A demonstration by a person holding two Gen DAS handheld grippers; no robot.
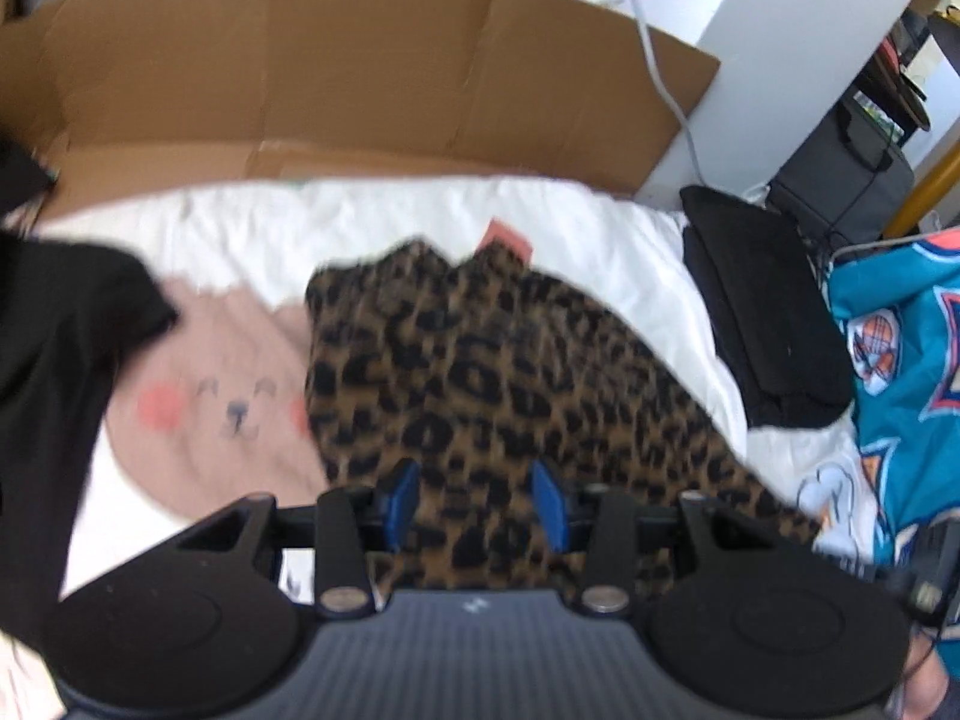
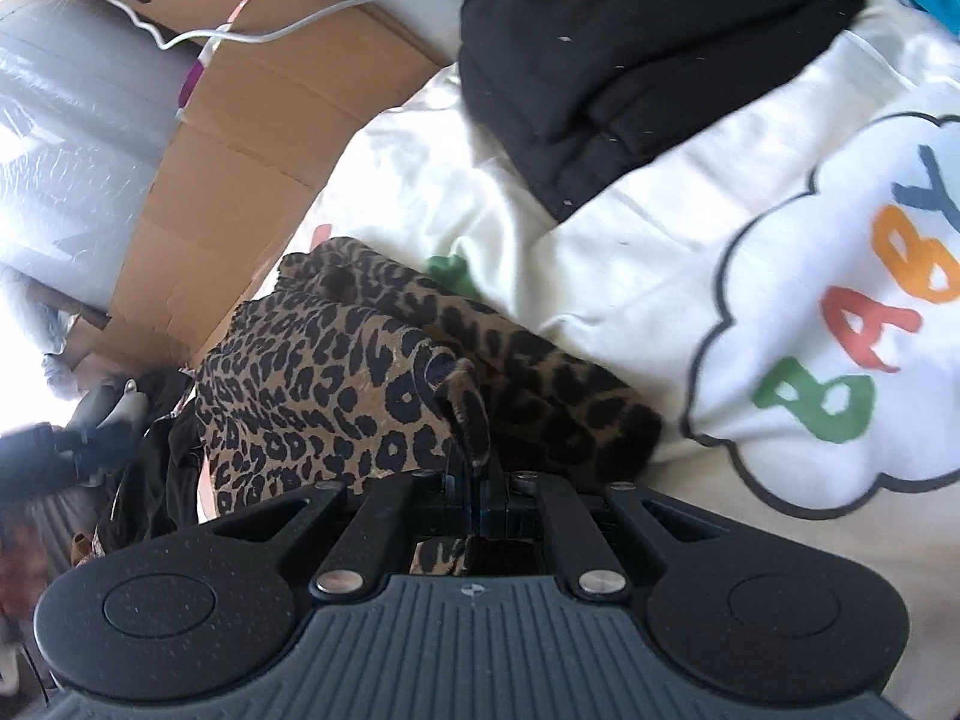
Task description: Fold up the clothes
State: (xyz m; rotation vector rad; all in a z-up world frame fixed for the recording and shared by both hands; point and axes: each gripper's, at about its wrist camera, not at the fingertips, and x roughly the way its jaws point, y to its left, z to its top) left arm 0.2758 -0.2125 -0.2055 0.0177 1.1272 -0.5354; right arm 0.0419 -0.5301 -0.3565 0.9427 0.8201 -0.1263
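A leopard-print garment (image 1: 480, 372) lies bunched on the white bedding (image 1: 360, 222). My left gripper (image 1: 475, 501) hovers over its near part. Its blue fingers (image 1: 402, 495) stand apart with the print showing between and beyond them, so it grips nothing I can see. In the right wrist view my right gripper (image 2: 471, 474) is shut on a raised edge of the leopard-print garment (image 2: 336, 372), and the cloth folds up into the jaws. A dark blurred shape at the left edge of that view looks like the other gripper (image 2: 72, 444).
Flattened cardboard (image 1: 300, 72) leans behind the bed, with a white cable (image 1: 654, 60) over it. A folded black garment (image 1: 762, 312) and a teal jersey (image 1: 900, 360) lie to the right. A pink bear-face cloth (image 1: 222, 402) and black fabric (image 1: 60, 360) lie to the left. A "BABY" cloud print (image 2: 840, 330) marks the bedding.
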